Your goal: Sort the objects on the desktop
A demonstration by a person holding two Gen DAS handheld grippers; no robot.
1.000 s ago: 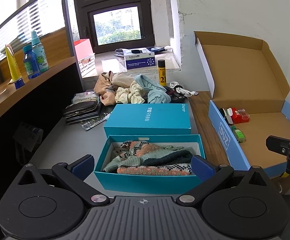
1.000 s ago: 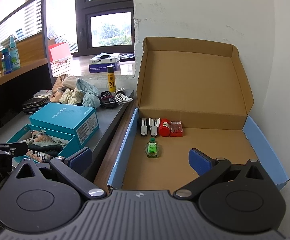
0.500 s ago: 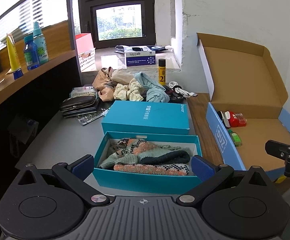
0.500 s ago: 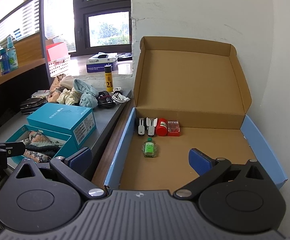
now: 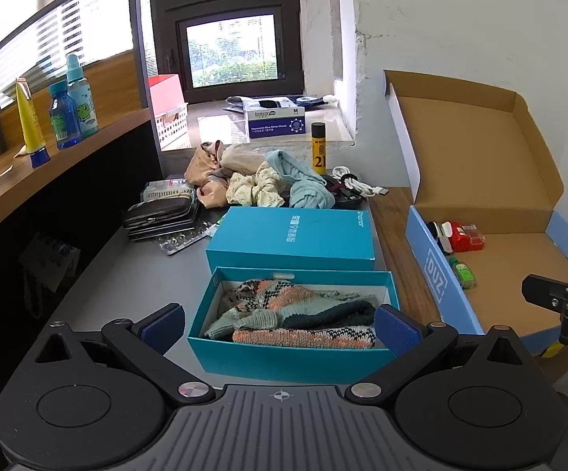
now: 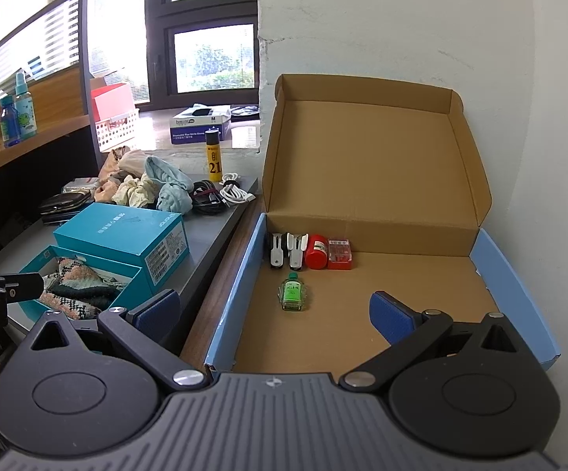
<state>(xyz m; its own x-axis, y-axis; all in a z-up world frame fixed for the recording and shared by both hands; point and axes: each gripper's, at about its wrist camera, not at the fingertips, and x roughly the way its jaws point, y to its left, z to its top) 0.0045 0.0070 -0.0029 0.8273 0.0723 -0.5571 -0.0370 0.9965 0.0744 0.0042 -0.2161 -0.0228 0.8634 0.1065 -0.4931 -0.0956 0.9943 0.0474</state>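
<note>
Above desk, both grippers farther back.

My left gripper [image 5: 280, 324] hangs spread wide and empty before the open teal cardboard box [image 5: 284, 357] of striped knitted socks [image 5: 295, 316]; its teal lid [image 5: 292, 237] lies just behind, the brown cardboard mailer box [image 5: 437, 278] to the right.

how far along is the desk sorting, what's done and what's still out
Done: knitted socks fill the teal box; the green bottle and small items sit in the cardboard box. In hand: nothing, left gripper and right gripper are open. Left: cloth pile, cables, wallets.
</note>
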